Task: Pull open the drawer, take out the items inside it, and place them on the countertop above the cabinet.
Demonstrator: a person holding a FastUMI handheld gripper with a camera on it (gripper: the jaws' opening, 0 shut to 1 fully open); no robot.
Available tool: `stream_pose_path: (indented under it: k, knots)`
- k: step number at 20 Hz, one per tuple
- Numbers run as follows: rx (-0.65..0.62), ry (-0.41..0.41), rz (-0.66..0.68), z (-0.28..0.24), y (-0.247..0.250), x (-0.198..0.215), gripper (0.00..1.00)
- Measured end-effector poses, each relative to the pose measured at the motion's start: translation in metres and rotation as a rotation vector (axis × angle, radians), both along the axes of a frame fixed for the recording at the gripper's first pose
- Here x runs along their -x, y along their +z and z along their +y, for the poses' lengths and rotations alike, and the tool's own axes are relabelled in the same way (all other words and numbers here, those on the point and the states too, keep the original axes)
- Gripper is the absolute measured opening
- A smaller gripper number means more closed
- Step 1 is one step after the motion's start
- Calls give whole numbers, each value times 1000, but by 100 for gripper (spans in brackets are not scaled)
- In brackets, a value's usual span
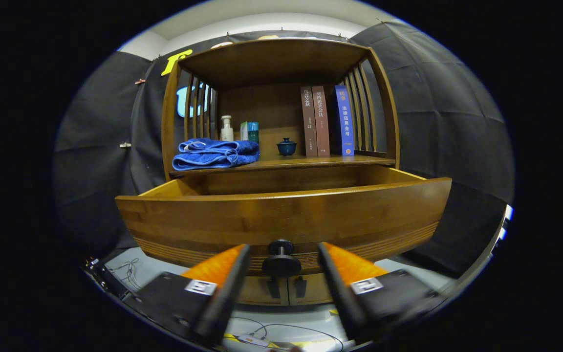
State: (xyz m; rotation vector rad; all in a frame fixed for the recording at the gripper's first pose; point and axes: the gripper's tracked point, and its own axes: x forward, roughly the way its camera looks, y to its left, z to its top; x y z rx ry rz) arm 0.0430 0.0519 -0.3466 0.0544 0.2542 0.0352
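Between the gripper (281, 256) fingers sat the drawer (281, 215) knob (281, 261), jaws apart, not touching it; drawer pulled open w/ countertop (311, 161) at 12 o'clock, towel (215, 153) at 11.

Dim booth, lit from above — ceiling strip behind the cabinet (281, 161) is the brightest area, near white. Warm glare runs along the drawer front (281, 220), strongest at centre, falling off twd both ends. Shelf interior is shadowed, esp. under the top board; book spines (324, 121) stay readable-sharp, blue towel (215, 153) well exposed. Heavy fisheye bend — drawer front bows, cabinet posts curve outward. Gripper (281, 264) fingers (223, 288), spread either side of the knob (281, 259), are soft and smeared close to the lens. Floor below shows a pale bright patch w/ some blur.
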Motion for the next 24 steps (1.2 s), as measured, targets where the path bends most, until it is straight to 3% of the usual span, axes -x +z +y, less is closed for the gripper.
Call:
stream_pose_path:
  k: [3, 9, 13, 18, 24]
  knots:
    - [43, 10, 47, -3, 4, 6, 99]
    - [45, 27, -14, -2, 78, 18, 99]
    - [74, 29, 0, 2, 121, -3, 99]
    - [115, 23, 155, 1, 127, -54, 98]
    - [104, 23, 471, -6, 69, -116, 99]
